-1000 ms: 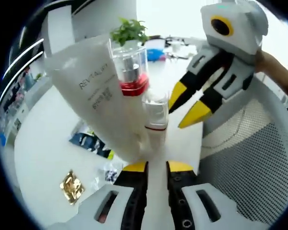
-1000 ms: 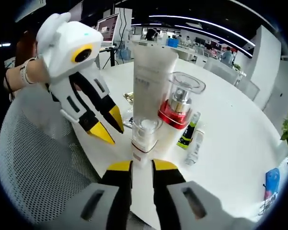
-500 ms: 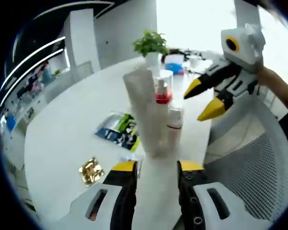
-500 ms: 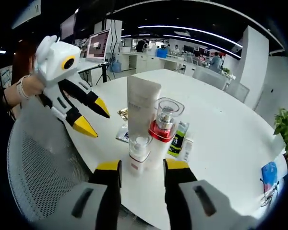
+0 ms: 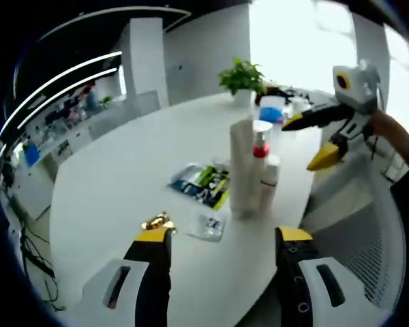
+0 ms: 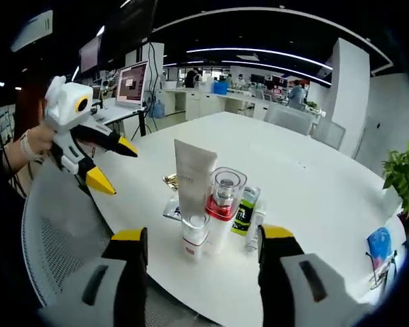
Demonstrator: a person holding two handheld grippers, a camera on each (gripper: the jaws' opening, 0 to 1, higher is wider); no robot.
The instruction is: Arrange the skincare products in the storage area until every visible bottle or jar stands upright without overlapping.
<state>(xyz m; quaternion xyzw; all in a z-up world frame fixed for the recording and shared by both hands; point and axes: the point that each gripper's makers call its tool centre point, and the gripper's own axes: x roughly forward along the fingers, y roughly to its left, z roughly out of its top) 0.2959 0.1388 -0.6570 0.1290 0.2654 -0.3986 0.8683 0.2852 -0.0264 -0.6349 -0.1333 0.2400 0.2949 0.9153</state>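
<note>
Skincare products stood upright in a tight cluster on the white bench (image 6: 313, 177), straight ahead of both grippers and clear of their jaws. The right gripper (image 6: 202, 240) was open, its yellow-tipped jaws spread wide with nothing between them. Just beyond its gap, a small jar-topped bottle (image 6: 194, 235) with a clear cap and a red band at its base stood nearest. Touching it on the far side was a pump bottle (image 6: 221, 204) with a clear cover and a red collar, and to the left of that rose a tall white tube (image 6: 193, 176) standing on its cap. Farther out and to the right, a slim white stick (image 6: 255, 228) and a green-and-black sachet (image 6: 244, 208) lay flat on the bench; a gold packet (image 6: 170, 181) showed behind the tube.

The left gripper (image 5: 222, 240) was likewise open and empty — jaws well apart. Ahead of it stood the same tube (image 5: 241, 167), pump bottle (image 5: 260, 153) and small bottle (image 5: 269, 178), close together and upright. Nearer its left jaw lay the gold packet (image 5: 157, 221) and a clear sachet (image 5: 206, 223), with green-and-black sachets (image 5: 203, 184) just beyond.

Each gripper appeared in the other's view, held by a hand (image 6: 31, 141) — both off to the side of the cluster over a mesh chair back (image 6: 54, 252). A potted plant (image 5: 242, 76) sat at the far end of the bench.
</note>
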